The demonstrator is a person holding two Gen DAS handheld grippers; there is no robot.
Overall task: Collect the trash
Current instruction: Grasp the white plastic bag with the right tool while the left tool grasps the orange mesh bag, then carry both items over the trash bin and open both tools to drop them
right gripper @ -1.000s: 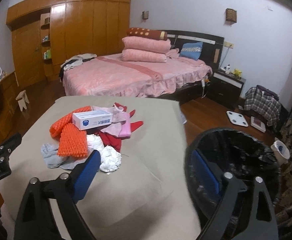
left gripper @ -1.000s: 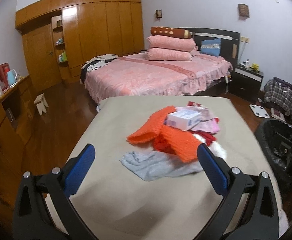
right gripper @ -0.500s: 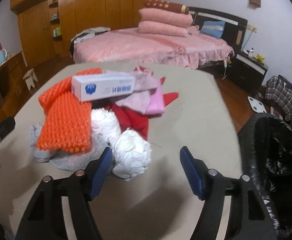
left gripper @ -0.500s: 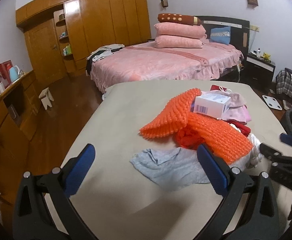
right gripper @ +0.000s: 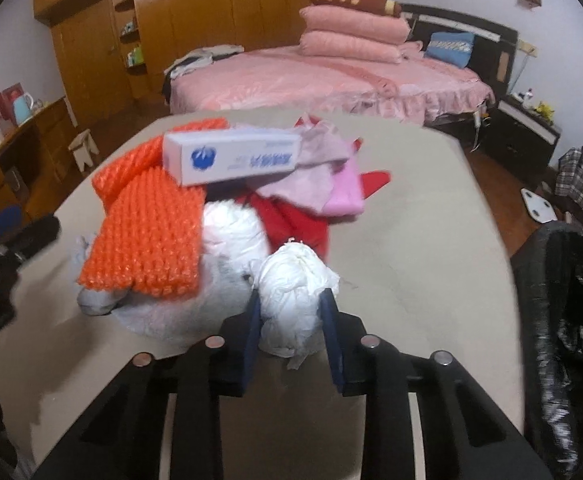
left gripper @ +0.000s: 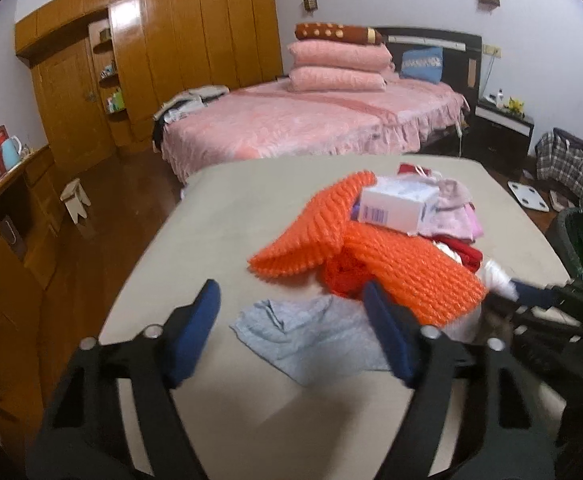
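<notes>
A crumpled white paper wad [right gripper: 291, 292] lies at the near edge of the trash pile [right gripper: 195, 208].

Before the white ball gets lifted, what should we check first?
1. Right gripper pads squeezing the white crumpled wad: ok; its jaws have just been closing.
2. Wad free of the orange mesh: ok.
3. Black-lined bin open nearby: ok.
4. Left gripper out of the way: ok, jaws just closing over the grey cloth, not gripping.
5. White box steady on the pile: cannot tell.
</notes>
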